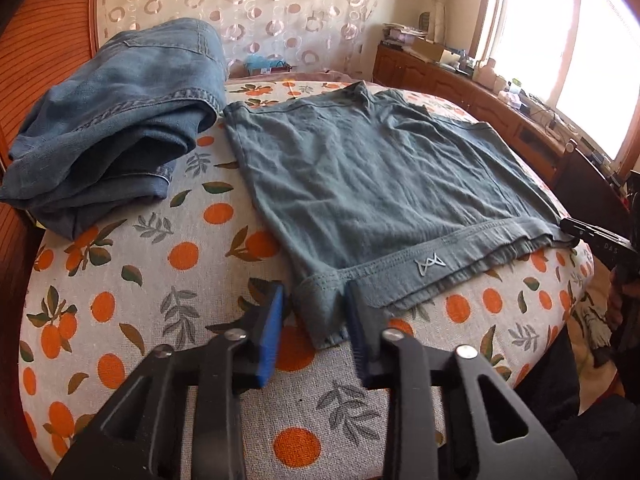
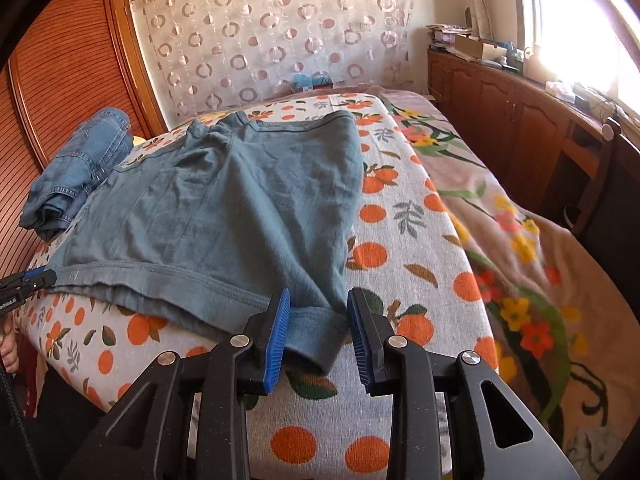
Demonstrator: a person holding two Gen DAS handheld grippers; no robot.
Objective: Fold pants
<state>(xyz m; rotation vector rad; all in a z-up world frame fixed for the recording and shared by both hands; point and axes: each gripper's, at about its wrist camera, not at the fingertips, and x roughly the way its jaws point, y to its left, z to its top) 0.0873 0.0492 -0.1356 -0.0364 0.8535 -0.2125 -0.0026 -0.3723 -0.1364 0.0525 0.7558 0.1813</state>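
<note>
Grey-blue pants [image 1: 376, 184] lie flat on the orange-print bed cover [image 1: 168, 248], hem edge toward me. My left gripper [image 1: 316, 300] is open, its blue pads on either side of the near left hem corner. In the right wrist view the pants [image 2: 224, 208] spread to the left, and my right gripper [image 2: 318, 308] is open around the near right hem corner. The left gripper's tip [image 2: 32, 278] shows at the far left of that view, and the right gripper's tip [image 1: 588, 234] shows at the right edge of the left wrist view.
Folded blue jeans [image 1: 116, 120] lie at the bed's far left, also in the right wrist view [image 2: 76, 172]. A floral blanket [image 2: 512, 216] covers the bed's right side. A wooden cabinet [image 2: 512, 112] runs under the window. A wooden wardrobe [image 2: 68, 72] stands on the left.
</note>
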